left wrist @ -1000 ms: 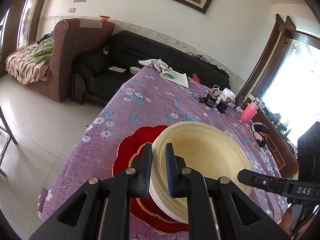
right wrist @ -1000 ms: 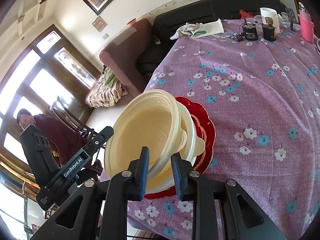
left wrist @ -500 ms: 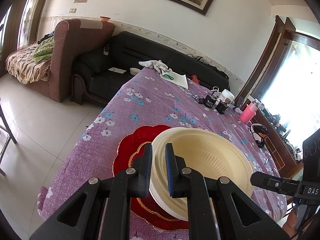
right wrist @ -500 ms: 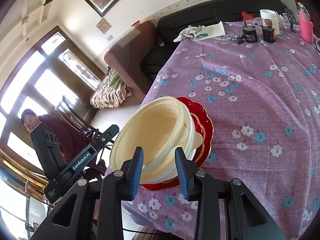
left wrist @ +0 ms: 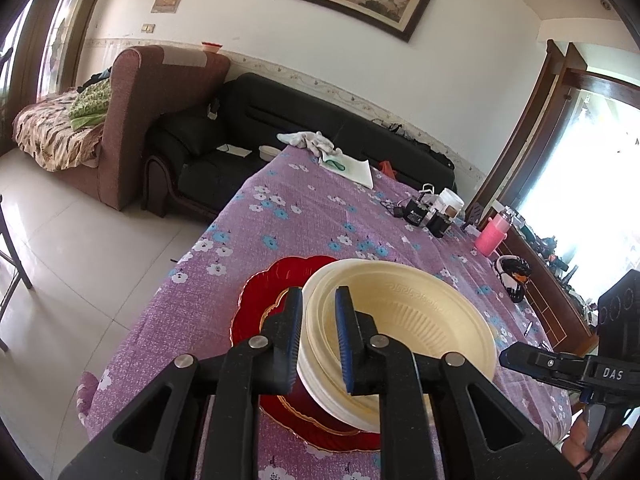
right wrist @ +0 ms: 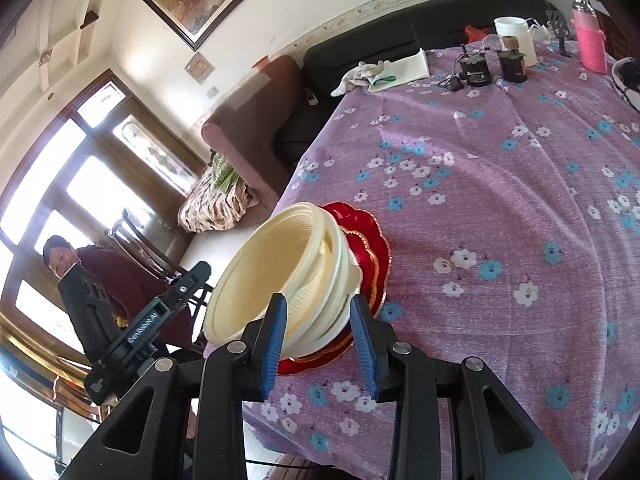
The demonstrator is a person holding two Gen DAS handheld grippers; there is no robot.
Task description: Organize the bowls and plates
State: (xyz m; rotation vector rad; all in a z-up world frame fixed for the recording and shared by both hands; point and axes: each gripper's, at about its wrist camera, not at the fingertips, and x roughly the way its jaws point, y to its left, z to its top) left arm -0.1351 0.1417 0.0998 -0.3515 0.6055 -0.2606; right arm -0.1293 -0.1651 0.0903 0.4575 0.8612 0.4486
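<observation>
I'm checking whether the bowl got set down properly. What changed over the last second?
The top cream bowl, tilted a second ago, has sunk level into the bowl stack. The right gripper let go of its rim and drew back, jaws open and empty. The left gripper has just been opening, with the rim between its jaws. The red plate and the far clutter stayed put.

Cream bowls [left wrist: 404, 320] on red plate [left wrist: 272, 288] — jaws astride rim
</observation>
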